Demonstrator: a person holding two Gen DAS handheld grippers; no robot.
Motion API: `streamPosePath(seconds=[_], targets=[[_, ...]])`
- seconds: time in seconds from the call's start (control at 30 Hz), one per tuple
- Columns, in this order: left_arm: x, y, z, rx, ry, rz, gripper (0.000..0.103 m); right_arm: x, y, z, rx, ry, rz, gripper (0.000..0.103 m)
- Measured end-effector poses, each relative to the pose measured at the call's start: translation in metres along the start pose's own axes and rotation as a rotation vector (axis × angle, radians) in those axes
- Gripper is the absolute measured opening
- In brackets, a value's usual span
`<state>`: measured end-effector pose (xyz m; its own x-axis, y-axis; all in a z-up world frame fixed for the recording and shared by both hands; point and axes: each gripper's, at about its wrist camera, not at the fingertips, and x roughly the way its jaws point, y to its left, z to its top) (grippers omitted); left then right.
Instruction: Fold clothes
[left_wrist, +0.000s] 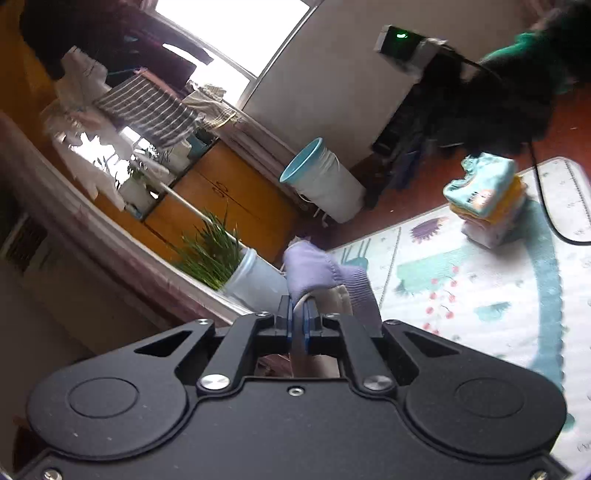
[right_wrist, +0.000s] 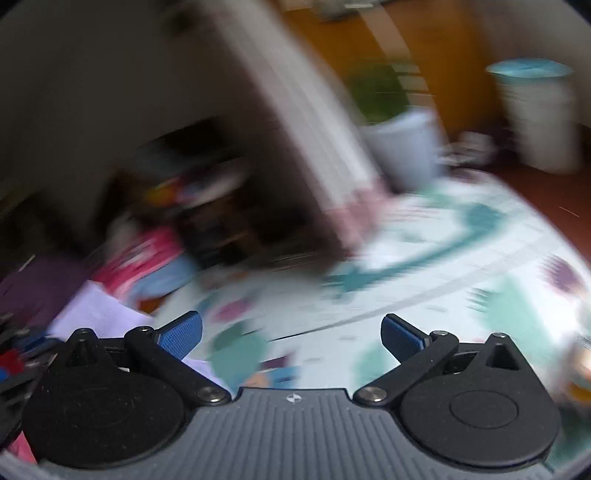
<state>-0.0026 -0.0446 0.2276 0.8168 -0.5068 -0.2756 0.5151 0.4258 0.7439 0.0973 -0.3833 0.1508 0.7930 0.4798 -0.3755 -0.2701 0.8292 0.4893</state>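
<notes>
The left gripper (left_wrist: 297, 314) is pointing steeply tilted, its two blue-padded fingers (left_wrist: 288, 322) pressing close together on a fold of lavender fabric (left_wrist: 321, 269), with only a thin sliver showing between the pads. The right gripper (right_wrist: 291, 334) is pointing forward and down, its fingers (right_wrist: 183, 336) standing spread wide apart with nothing between them. Heavy motion blur is smearing the right wrist view, while the gripper body itself is showing sharp.
</notes>
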Motion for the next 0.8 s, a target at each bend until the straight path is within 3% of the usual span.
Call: streamPosePath(seconds=[0.17, 0.27, 0.33, 0.47, 0.5, 0.53, 0.57, 0.7, 0.8], targets=[[-0.024, -0.015, -0.054, -0.075, 0.045, -0.063, 0.004, 0.034, 0.080, -0.005, -0.241, 0.105, 0.275, 0.102], [-0.030, -0.030, -0.069, -0.050, 0.037, -0.165, 0.004, 0.046, 0.113, -0.011, -0.314, 0.175, 0.381, 0.102], [-0.028, -0.034, -0.076, -0.089, 0.036, -0.216, 0.004, 0.055, 0.126, -0.017, -0.355, 0.235, 0.435, 0.102], [-0.030, -0.039, -0.084, -0.125, 0.032, -0.293, 0.004, 0.069, 0.158, -0.038, -0.413, 0.380, 0.495, 0.098], [-0.032, -0.039, -0.086, -0.138, 0.032, -0.303, 0.004, 0.075, 0.161, -0.041, -0.422, 0.416, 0.505, 0.087], [-0.035, -0.041, -0.088, -0.157, 0.031, -0.312, 0.004, 0.081, 0.164, -0.044, -0.429, 0.451, 0.513, 0.068], [-0.038, -0.043, -0.093, -0.178, 0.030, -0.321, 0.004, 0.087, 0.168, -0.049, -0.432, 0.486, 0.513, 0.062], [-0.042, -0.051, -0.097, -0.228, 0.038, -0.336, 0.004, 0.085, 0.171, -0.070, -0.467, 0.578, 0.498, 0.061], [-0.040, -0.052, -0.101, -0.241, 0.044, -0.343, 0.004, 0.078, 0.161, -0.076, -0.449, 0.599, 0.502, 0.061]])
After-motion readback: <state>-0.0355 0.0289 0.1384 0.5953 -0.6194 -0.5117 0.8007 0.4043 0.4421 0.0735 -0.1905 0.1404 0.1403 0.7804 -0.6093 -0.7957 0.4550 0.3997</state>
